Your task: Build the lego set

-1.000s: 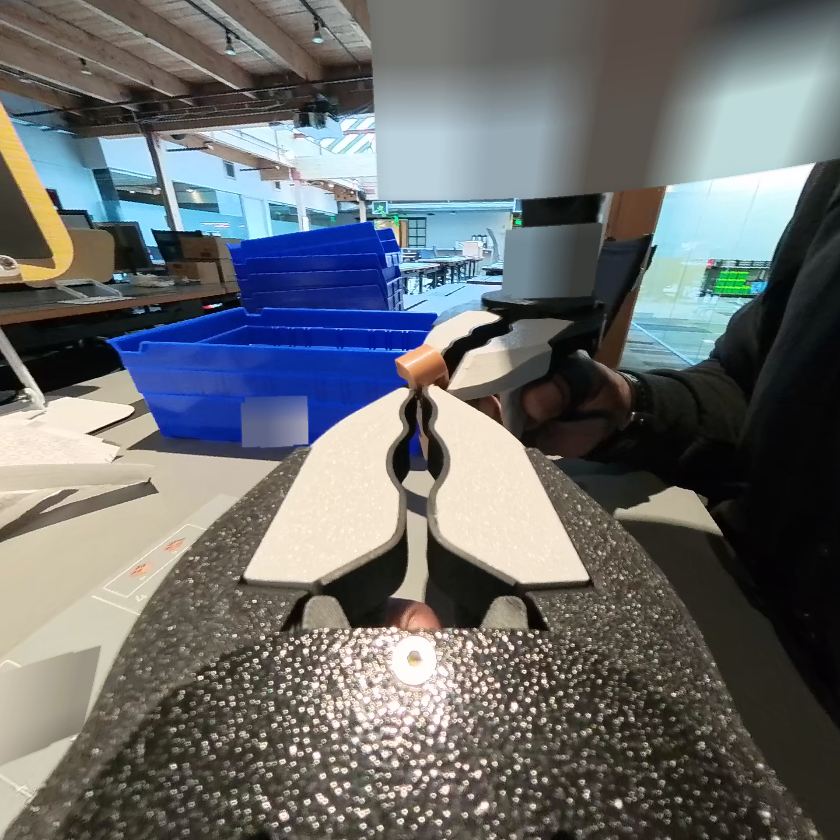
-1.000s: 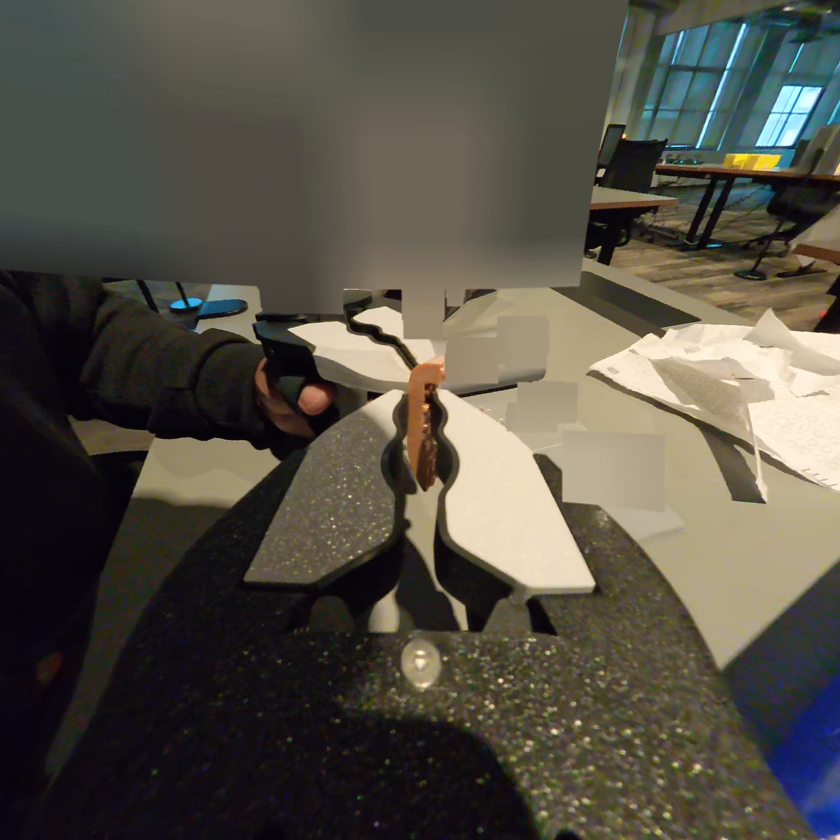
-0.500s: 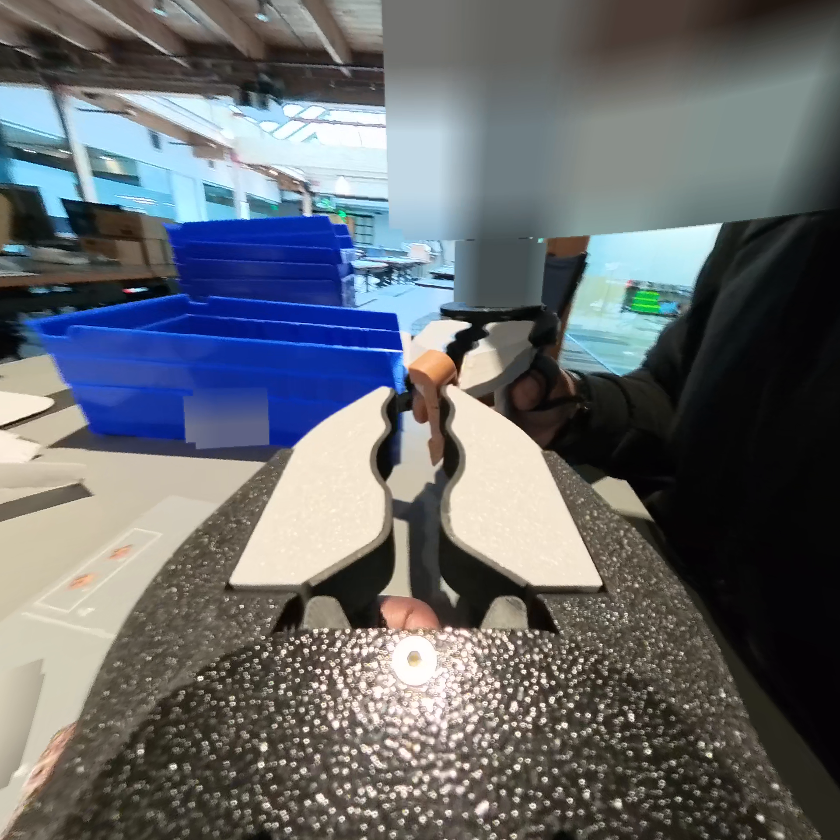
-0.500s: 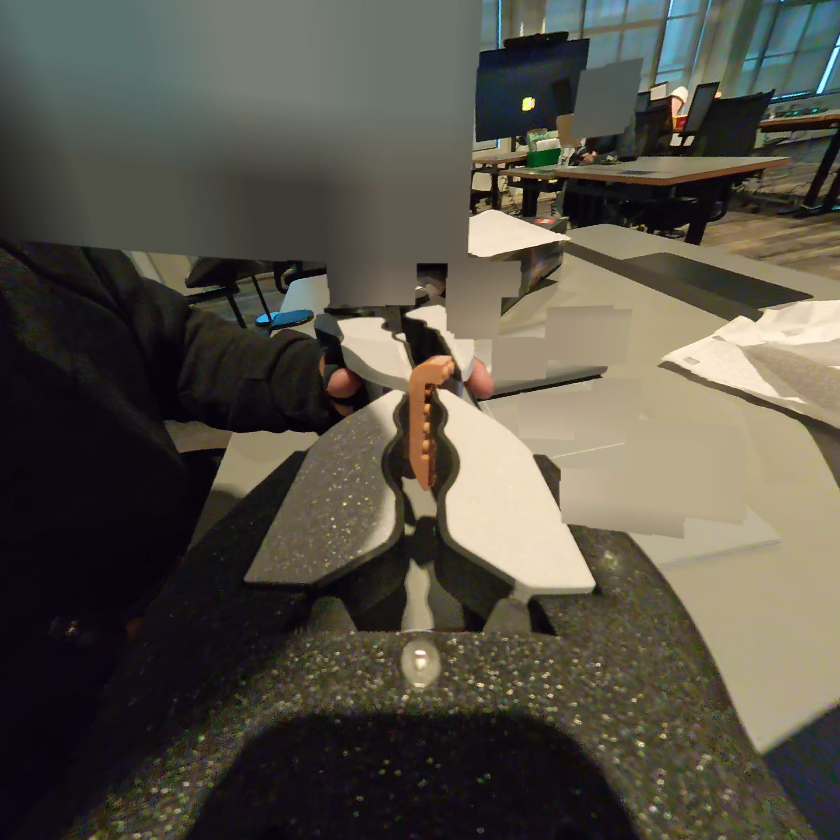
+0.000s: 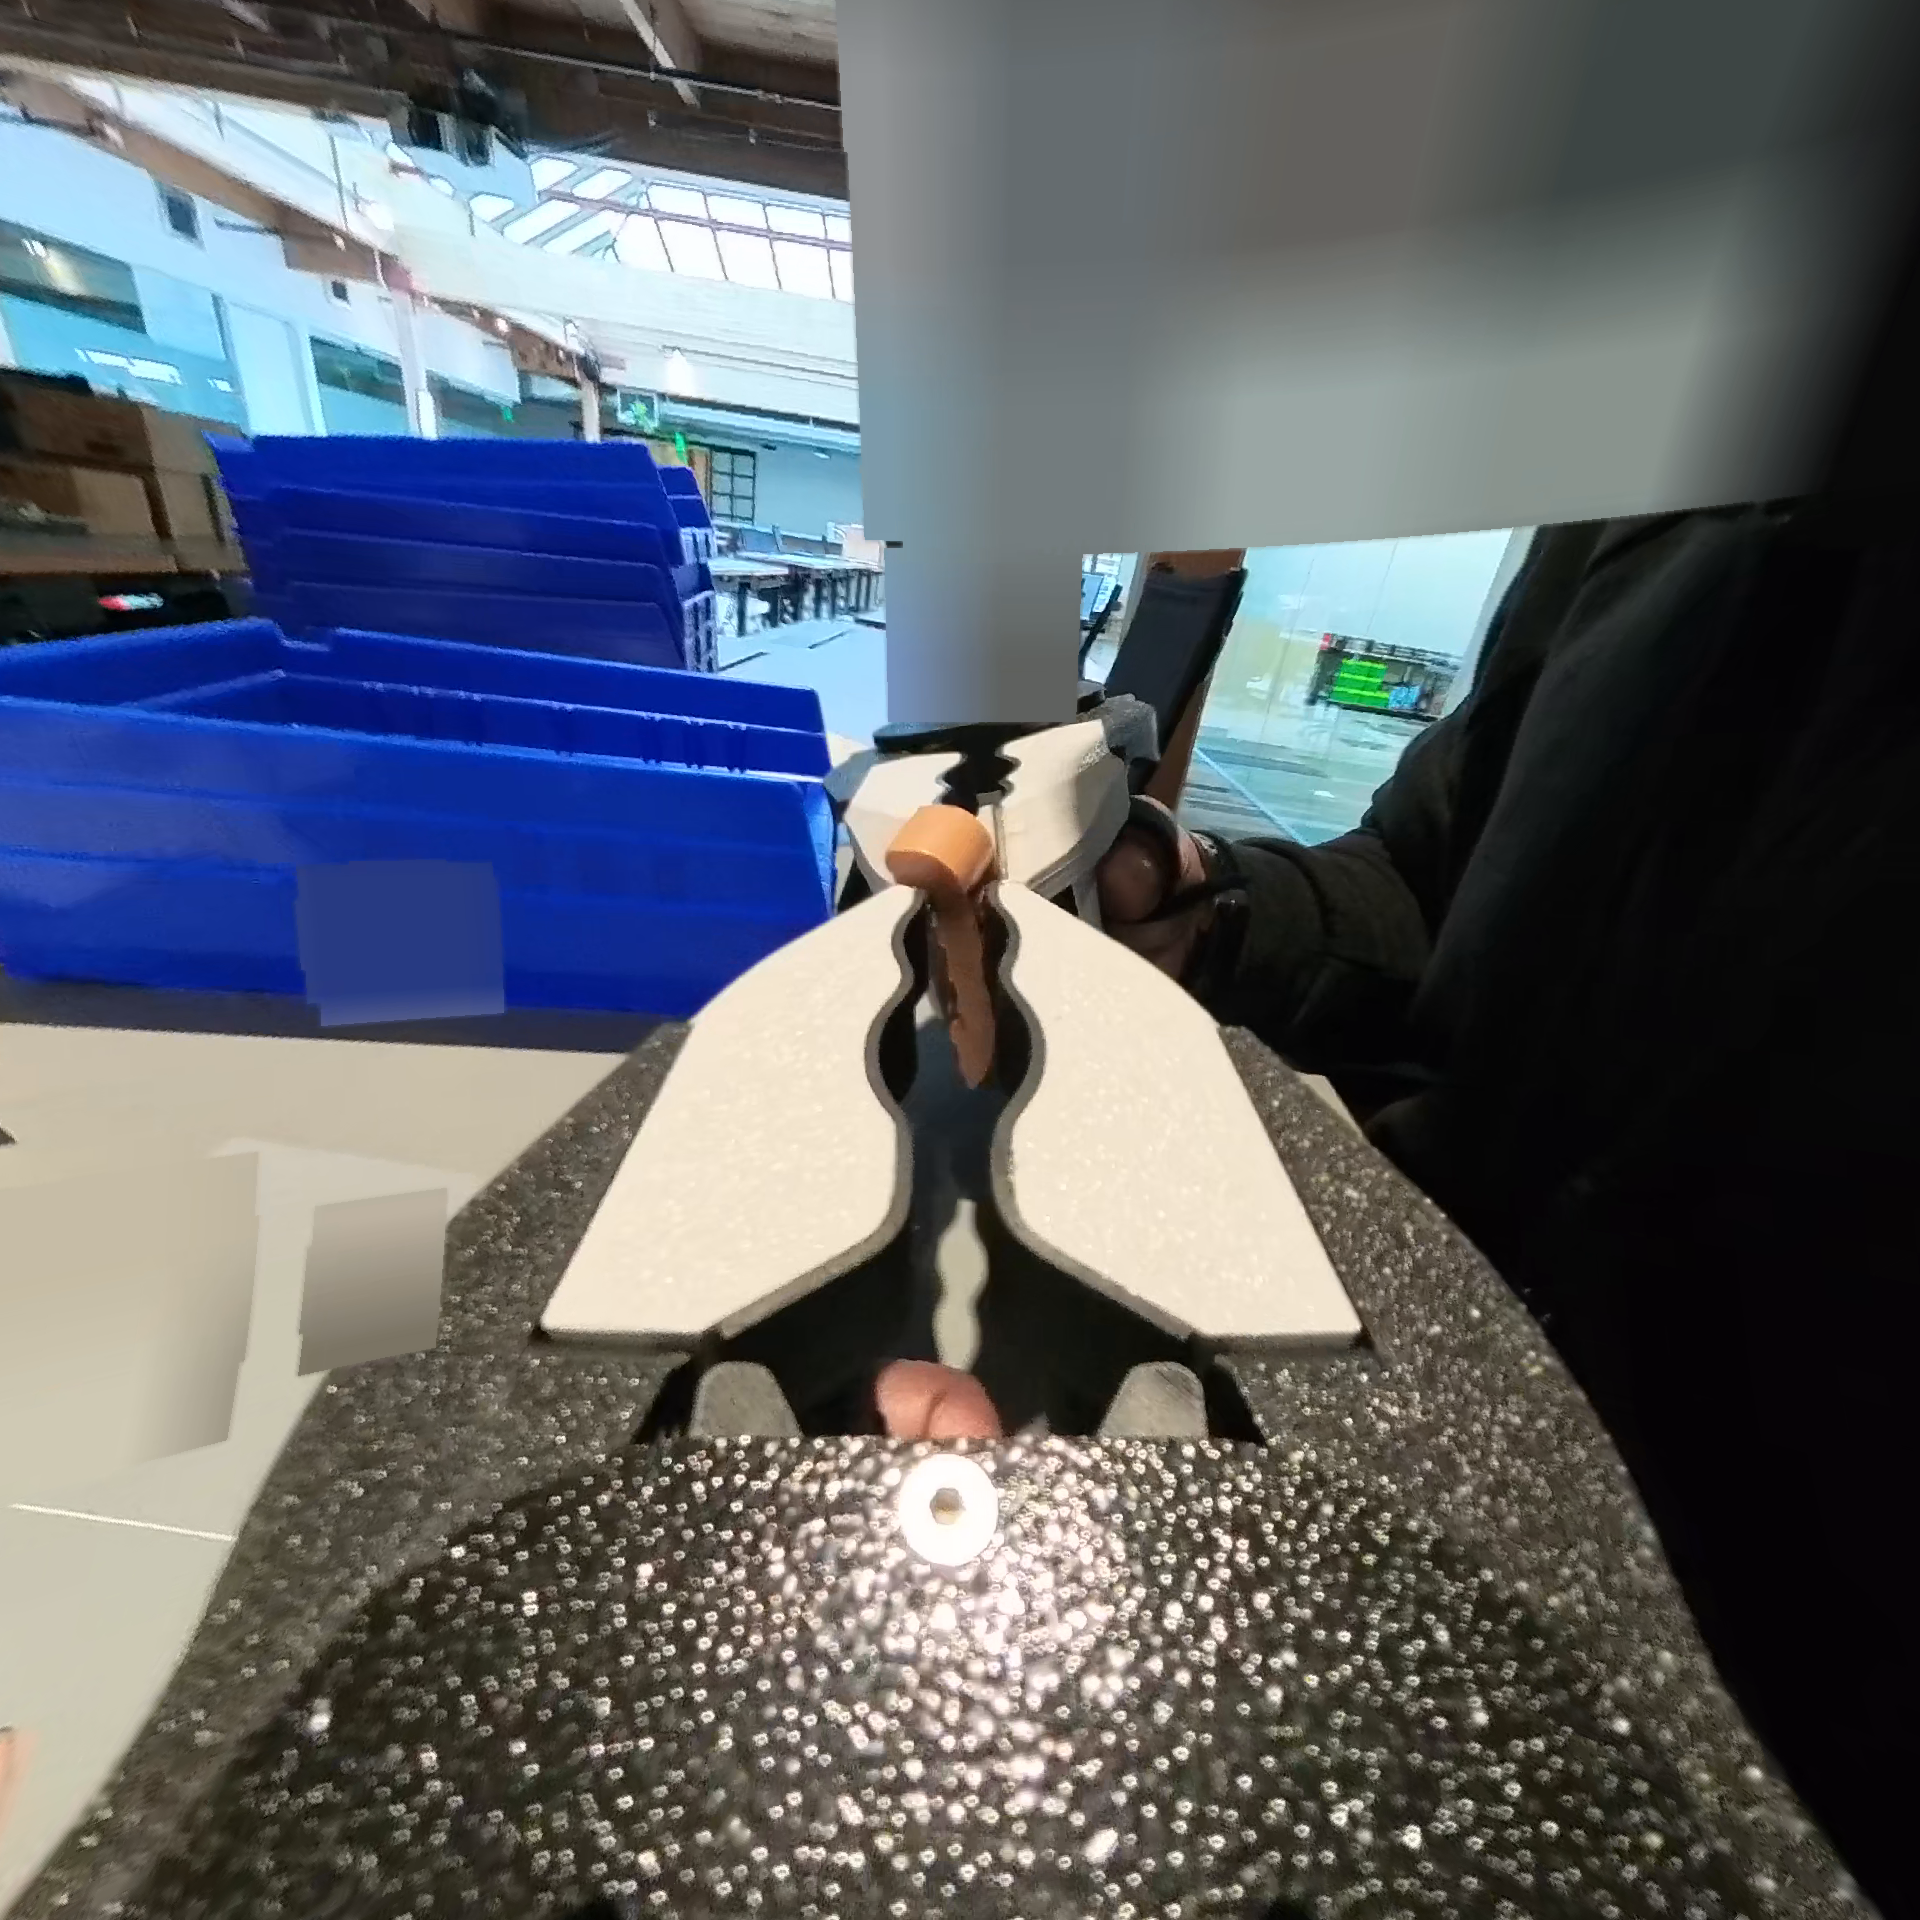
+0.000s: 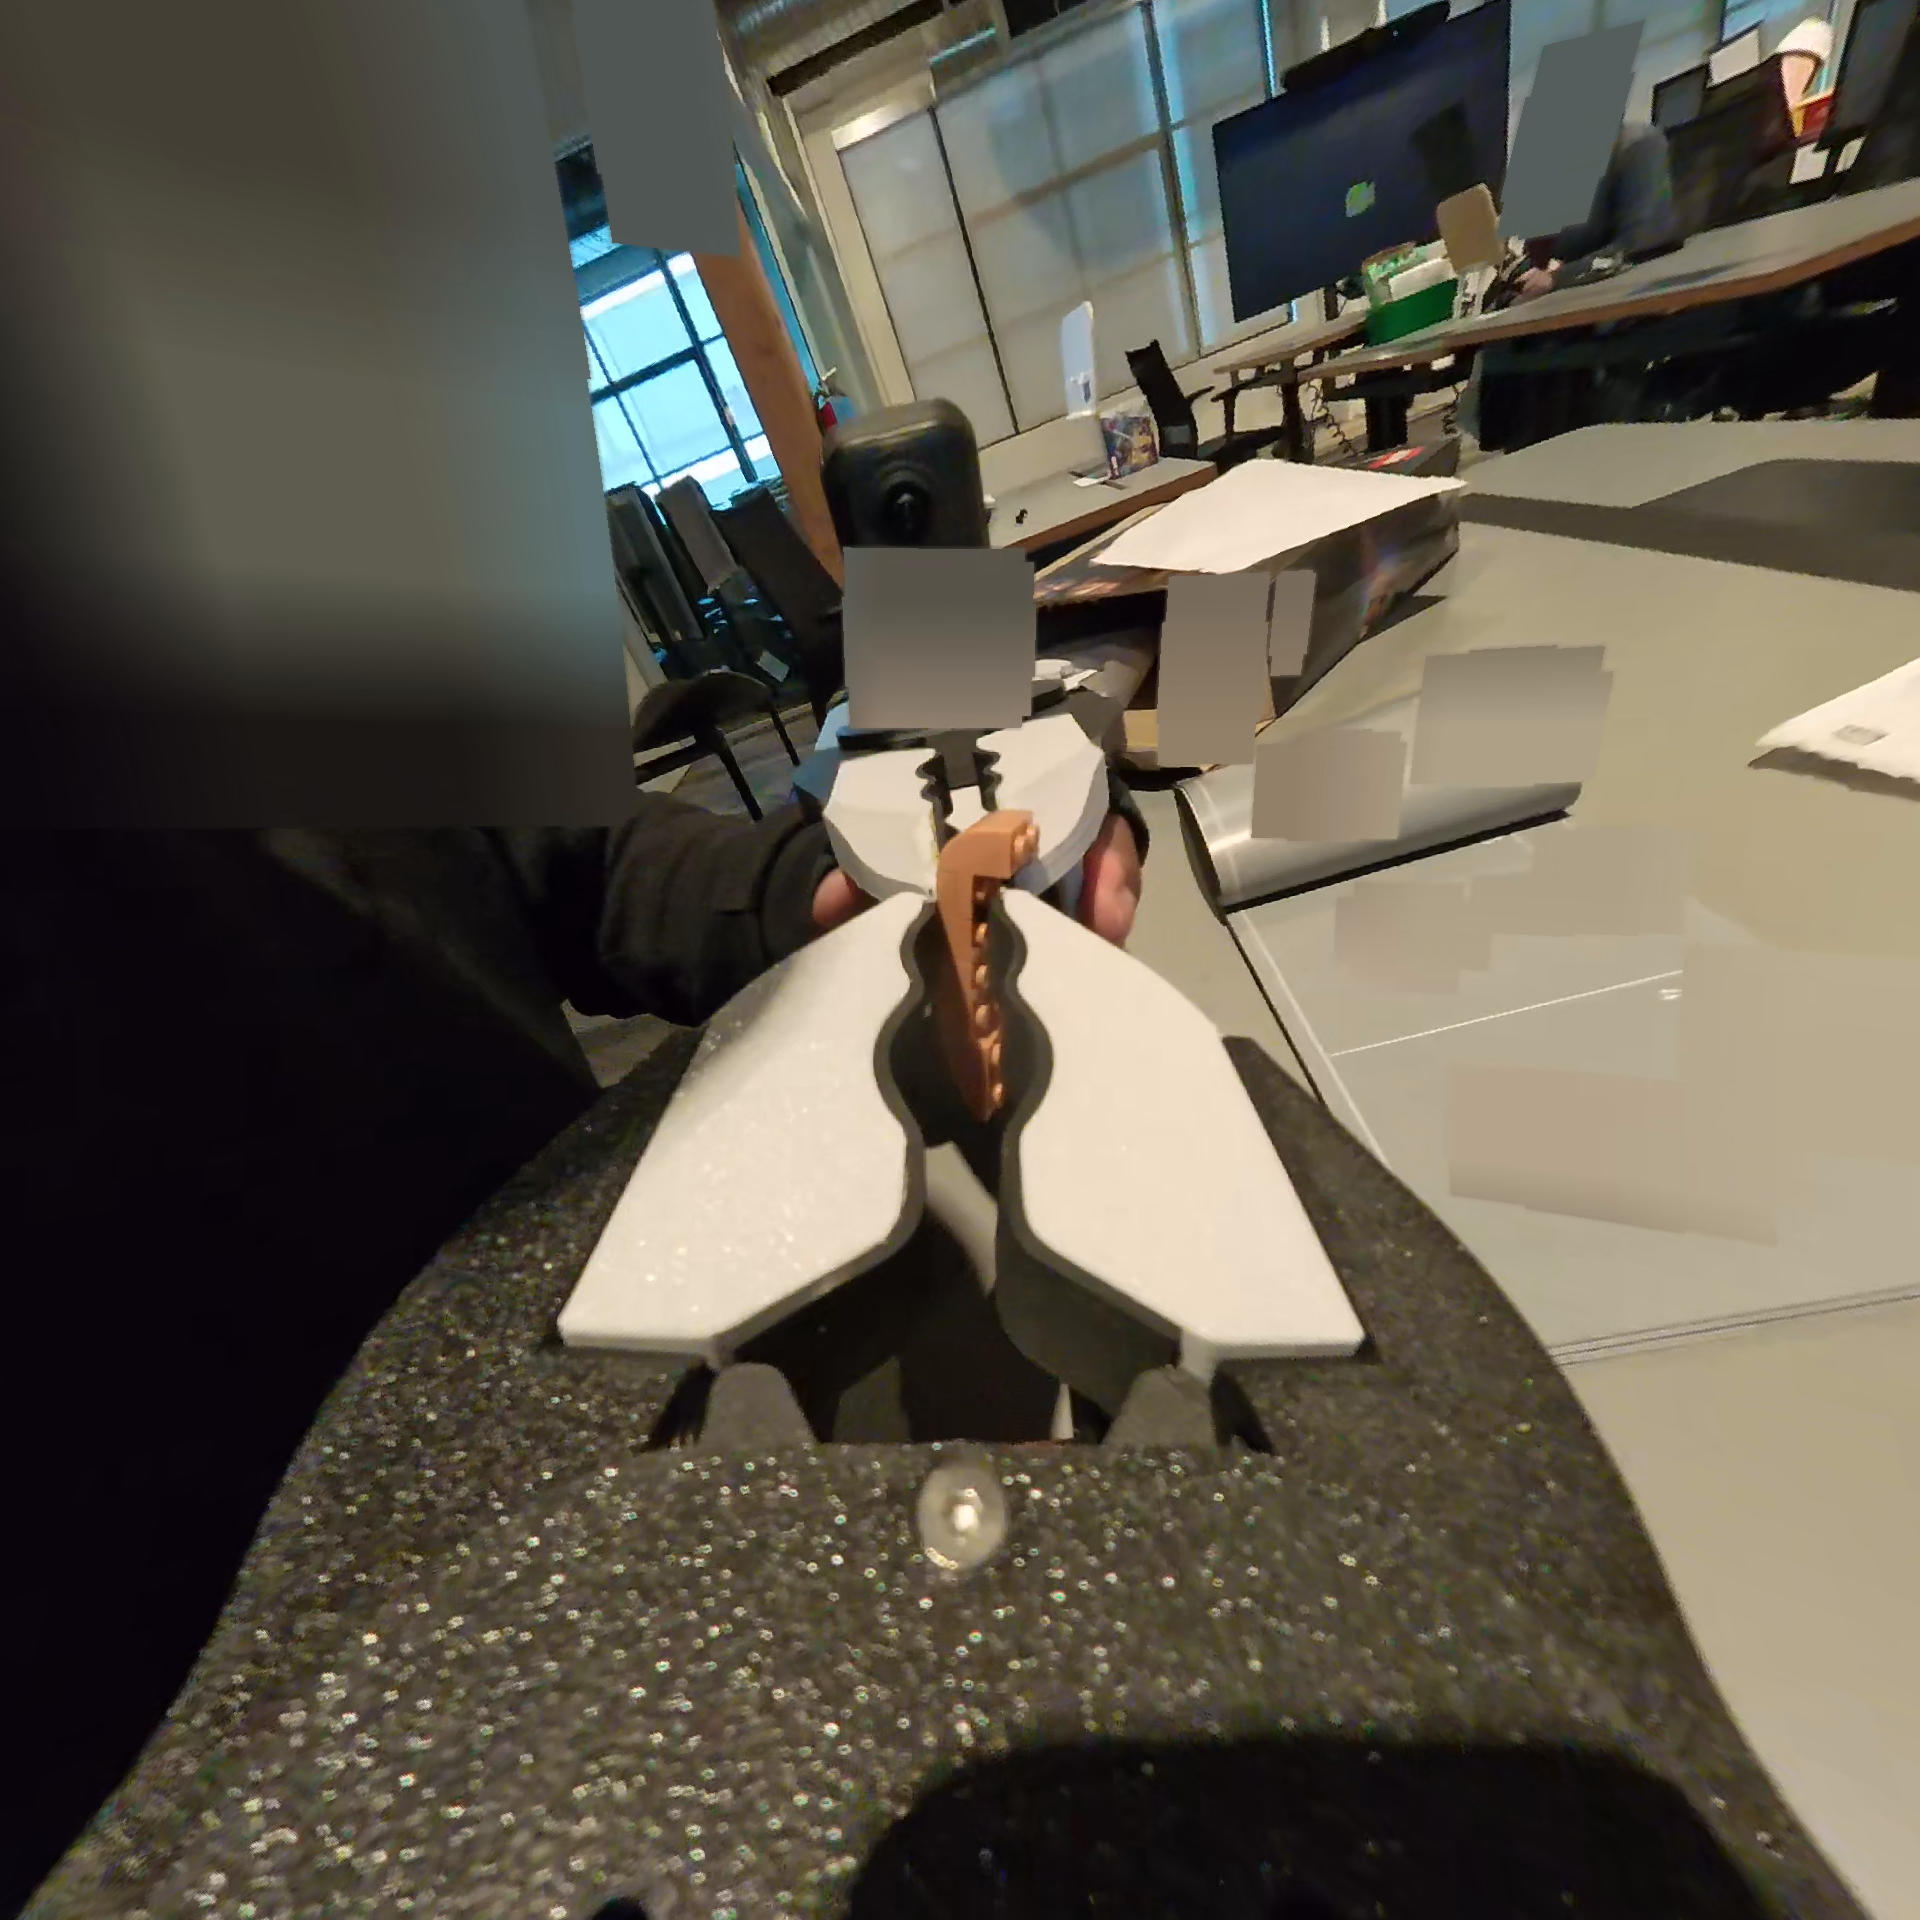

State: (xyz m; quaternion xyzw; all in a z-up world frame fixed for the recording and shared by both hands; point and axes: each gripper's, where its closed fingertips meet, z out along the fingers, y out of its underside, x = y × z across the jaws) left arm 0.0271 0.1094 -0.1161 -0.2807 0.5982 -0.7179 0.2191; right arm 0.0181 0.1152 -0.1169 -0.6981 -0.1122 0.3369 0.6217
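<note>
A long orange-brown lego piece [image 5: 961, 977] with a rounded top end hangs upright between both grippers, which face each other tip to tip above the grey table [image 5: 208, 1091]. My left gripper [image 5: 954, 899] is closed against the piece at its tips. My right gripper [image 6: 961, 909] is shut on the same piece [image 6: 971, 997], whose studs face right. In the left wrist view the right gripper's fingers [image 5: 1049, 821] show just behind the piece, held by a hand. In the right wrist view the left gripper's fingers [image 6: 883, 821] show behind it.
Blue bins [image 5: 416, 810] stand on the table to the left, with a stack of more bins [image 5: 468, 540] behind. The person's dark sleeve [image 5: 1558, 935] fills the right. A long box under white paper [image 6: 1299, 530] and loose sheets [image 6: 1849, 717] lie on the table [image 6: 1662, 1455]. Only a small space, under 4 cm, lies between the two pairs of fingers.
My left gripper was shut beside the piece, opened, and has now closed around it. The right gripper has kept hold of the piece. Both views have swung sideways.
</note>
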